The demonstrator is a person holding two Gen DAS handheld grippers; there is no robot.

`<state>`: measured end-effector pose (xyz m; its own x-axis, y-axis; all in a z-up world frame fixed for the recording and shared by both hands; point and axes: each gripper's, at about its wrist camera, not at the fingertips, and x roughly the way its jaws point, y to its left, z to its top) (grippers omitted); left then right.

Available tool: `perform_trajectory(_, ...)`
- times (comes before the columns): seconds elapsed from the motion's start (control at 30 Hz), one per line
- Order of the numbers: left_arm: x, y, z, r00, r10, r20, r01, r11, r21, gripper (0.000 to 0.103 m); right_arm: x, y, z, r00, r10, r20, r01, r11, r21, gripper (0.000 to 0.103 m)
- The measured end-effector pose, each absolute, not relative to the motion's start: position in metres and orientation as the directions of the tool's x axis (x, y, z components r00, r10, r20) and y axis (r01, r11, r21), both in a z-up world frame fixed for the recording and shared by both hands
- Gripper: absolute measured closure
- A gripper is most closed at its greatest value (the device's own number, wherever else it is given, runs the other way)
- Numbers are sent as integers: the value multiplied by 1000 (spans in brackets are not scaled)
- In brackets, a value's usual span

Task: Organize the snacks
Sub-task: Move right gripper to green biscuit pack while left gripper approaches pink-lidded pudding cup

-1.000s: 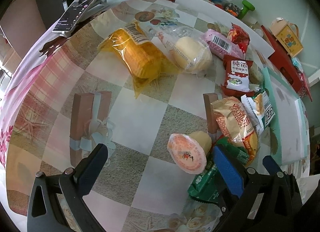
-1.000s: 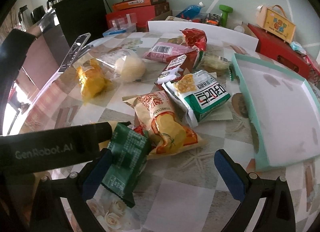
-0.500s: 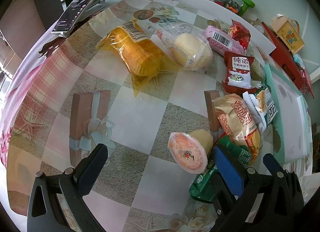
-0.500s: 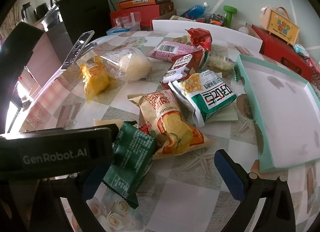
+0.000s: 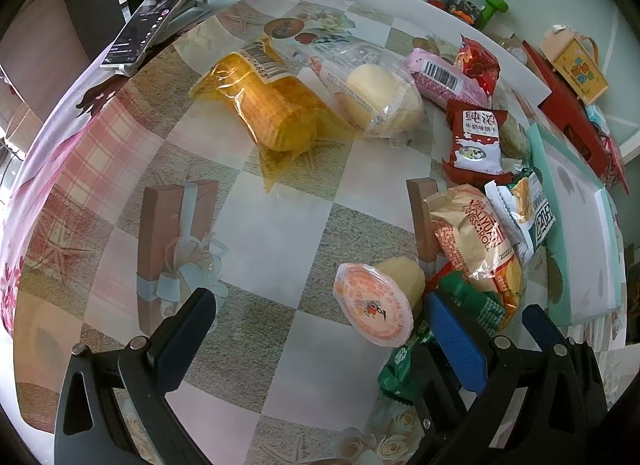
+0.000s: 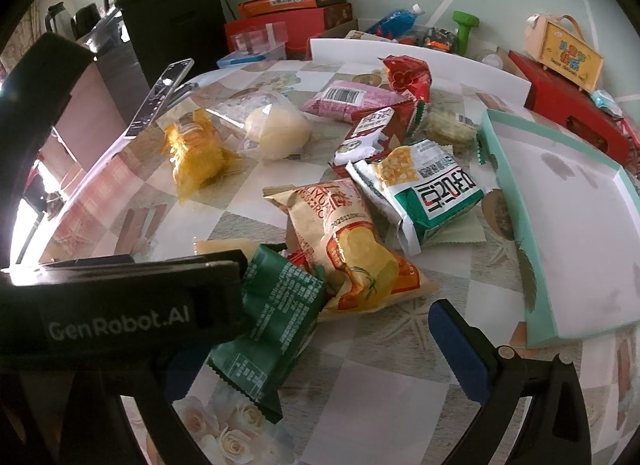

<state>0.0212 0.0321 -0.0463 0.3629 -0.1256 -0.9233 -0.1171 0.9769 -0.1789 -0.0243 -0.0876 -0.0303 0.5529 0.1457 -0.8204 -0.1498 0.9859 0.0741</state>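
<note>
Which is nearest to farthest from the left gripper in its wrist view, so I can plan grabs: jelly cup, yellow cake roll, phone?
1. Jelly cup, lying between the left gripper's fingers, nearer the right one.
2. Yellow cake roll, mid-table.
3. Phone, propped at the far left edge.

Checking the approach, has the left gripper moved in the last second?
Yes. The left gripper edged forward; the jelly cup sits slightly nearer its blue pad.
</note>
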Motion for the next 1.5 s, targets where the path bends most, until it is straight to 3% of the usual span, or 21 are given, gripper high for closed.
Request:
perform_trajectory(0.77,14,41,-35,387,-166,-907,-101,970,-221,0,-26,-134,-24,513,84,-855,21,994,110,0)
perform_trajectory(1.1,9,27,-33,383,-197,-903,-38,973,-228,2,-32,-105,-27,488,103,-867,-92,994,67,0)
perform_trajectory(1.2,10,22,-35,376,-213,-902,-15,972,-236,10,-32,-102,-28,492,107,-864,-98,993,67,0)
perform_trajectory(1.27,11,20,-37,369,-223,-902,-6,970,-242,22,-31,-103,-29,490,114,-864,-92,993,79,0)
perform_trajectory(1.4,10,20,-40,352,-240,-905,-3,966,-257,29,-30,-97,-32,483,129,-866,-104,991,90,0)
perform_trajectory(1.5,9,24,-40,349,-246,-904,-18,963,-269,41,-30,-97,-32,482,127,-867,-104,991,88,0)
